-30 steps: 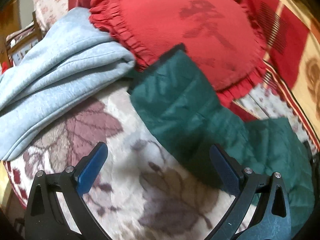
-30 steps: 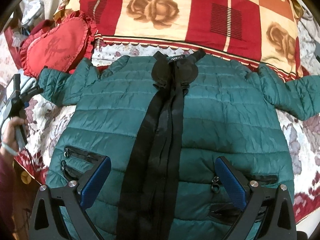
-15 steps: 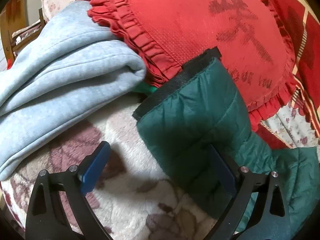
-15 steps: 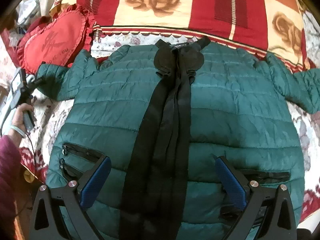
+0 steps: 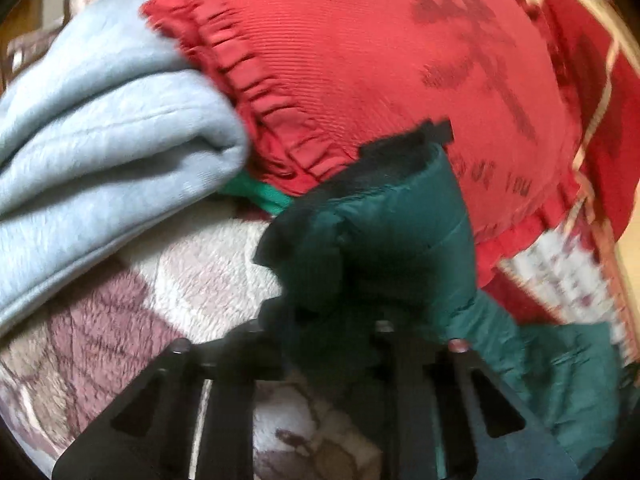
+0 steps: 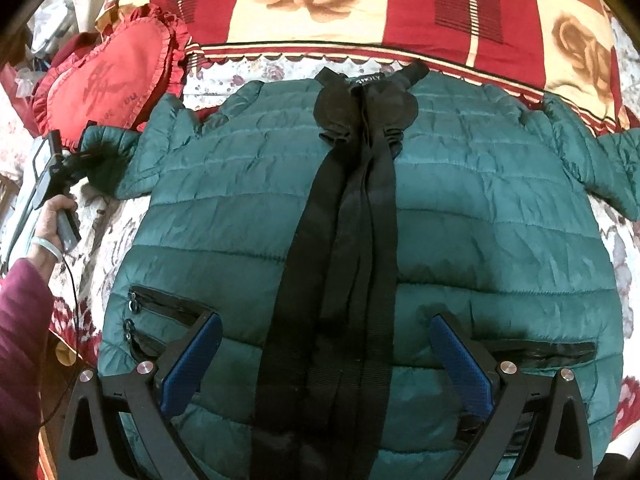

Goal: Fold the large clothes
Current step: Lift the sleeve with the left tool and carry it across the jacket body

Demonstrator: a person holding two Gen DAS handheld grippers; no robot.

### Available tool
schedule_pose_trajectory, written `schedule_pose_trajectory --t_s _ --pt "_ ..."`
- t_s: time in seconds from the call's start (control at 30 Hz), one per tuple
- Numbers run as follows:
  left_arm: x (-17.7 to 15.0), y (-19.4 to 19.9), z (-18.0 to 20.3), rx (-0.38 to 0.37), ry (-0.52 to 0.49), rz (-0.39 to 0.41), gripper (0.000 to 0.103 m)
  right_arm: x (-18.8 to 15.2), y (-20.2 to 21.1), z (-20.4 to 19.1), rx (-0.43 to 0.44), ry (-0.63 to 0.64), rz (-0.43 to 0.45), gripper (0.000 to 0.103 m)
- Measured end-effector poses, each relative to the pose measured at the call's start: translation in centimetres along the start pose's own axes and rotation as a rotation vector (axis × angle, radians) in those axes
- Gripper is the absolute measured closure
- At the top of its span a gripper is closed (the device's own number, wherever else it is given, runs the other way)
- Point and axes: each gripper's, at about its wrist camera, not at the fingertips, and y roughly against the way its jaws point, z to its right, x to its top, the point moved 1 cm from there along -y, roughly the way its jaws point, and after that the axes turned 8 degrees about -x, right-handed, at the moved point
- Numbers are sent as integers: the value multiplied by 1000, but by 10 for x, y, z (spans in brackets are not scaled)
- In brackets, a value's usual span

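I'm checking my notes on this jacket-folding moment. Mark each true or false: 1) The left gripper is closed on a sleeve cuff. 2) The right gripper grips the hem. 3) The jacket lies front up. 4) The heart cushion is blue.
1) True: the left gripper is shut on the sleeve cuff.
2) False: the right gripper is open above the green jacket.
3) True: pockets and front placket show.
4) False: the heart cushion is red.

Bed [image 6: 108,236], covered in a pale plush blanket with mauve leaf print. Lying on it: green quilted jacket [image 6: 480,208], spread flat, front up; red heart-shaped frilled cushion [image 6: 108,88] at its left sleeve; folded light-blue garment [image 5: 100,152] beside the cushion; red-and-cream rose-patterned quilt [image 6: 360,4] beyond the collar.
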Motion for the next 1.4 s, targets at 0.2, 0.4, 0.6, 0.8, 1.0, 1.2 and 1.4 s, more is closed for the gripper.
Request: schedule_pose_trajectory --t_s 0.2,0.4,0.6,0.8,1.0,1.2,1.4 --pt "6 24 -5 -52 -12 9 92 -4 4 -2 20 0 7 0" --pt "-4 60 1 -121 -5 19 94 -12 12 -5 36 8 15 0" --pt "-12 107 23 -192 -48 20 94 -19 13 0 73 -29 -2 0" --pt "-15 148 50 -230 -91 17 94 -27 31 4 78 -24 36 0" --pt "-25 178 88 -278 -153 14 94 -35 40 17 69 -44 45 0" --pt "-43 204 137 -328 -231 -6 94 -39 44 29 65 -62 51 0" --pt "-64 220 180 -386 -286 -25 94 -44 50 43 66 -86 57 0"
